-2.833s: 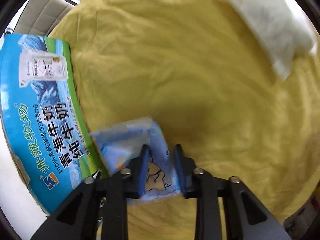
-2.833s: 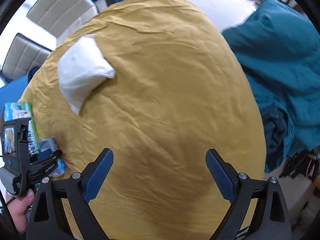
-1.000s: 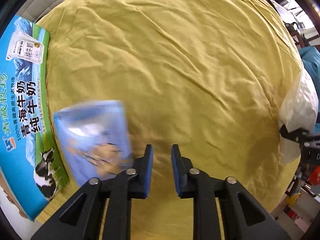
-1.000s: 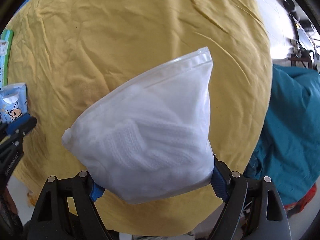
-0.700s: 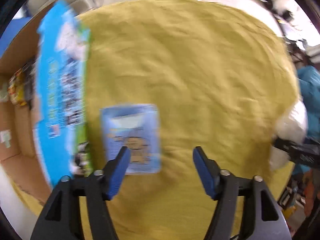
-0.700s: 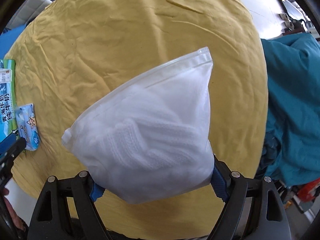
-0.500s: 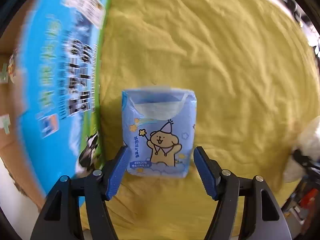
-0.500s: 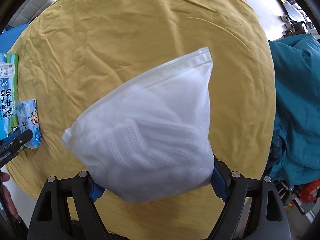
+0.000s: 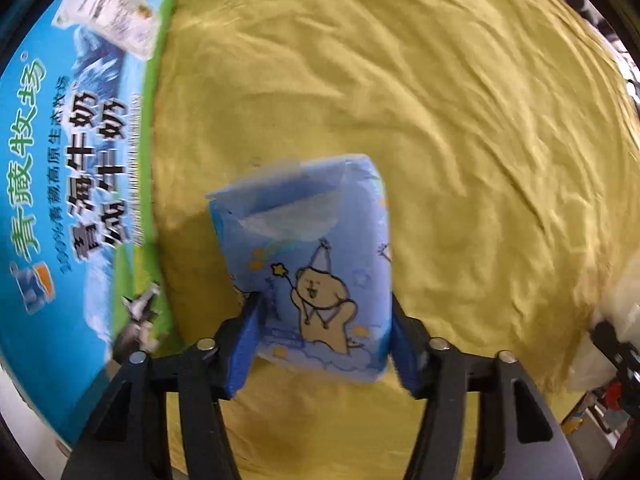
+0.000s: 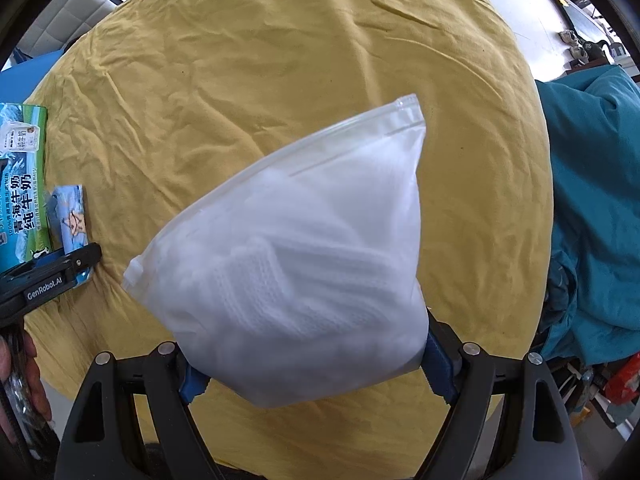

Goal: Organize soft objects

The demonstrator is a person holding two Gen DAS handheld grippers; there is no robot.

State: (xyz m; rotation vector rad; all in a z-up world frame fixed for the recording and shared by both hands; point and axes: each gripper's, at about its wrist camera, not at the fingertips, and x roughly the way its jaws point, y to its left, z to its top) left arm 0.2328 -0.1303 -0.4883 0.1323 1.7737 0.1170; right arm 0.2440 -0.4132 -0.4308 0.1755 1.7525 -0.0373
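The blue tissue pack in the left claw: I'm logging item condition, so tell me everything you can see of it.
The blue tissue pack is a soft plastic-wrapped packet, light blue, printed with a cartoon bear in a pointed hat holding a star wand, plus stars and clouds. A paler tear-open flap crosses its upper face. It sits tilted between the pads of the left claw, which press both sides, above the yellow cloth and right of the blue milk carton box. No visible damage; the far edge is blurred.

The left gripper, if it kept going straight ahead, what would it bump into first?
The blue tissue pack: it already sits between the left gripper's jaws, so it would be pushed along the yellow cloth ahead.
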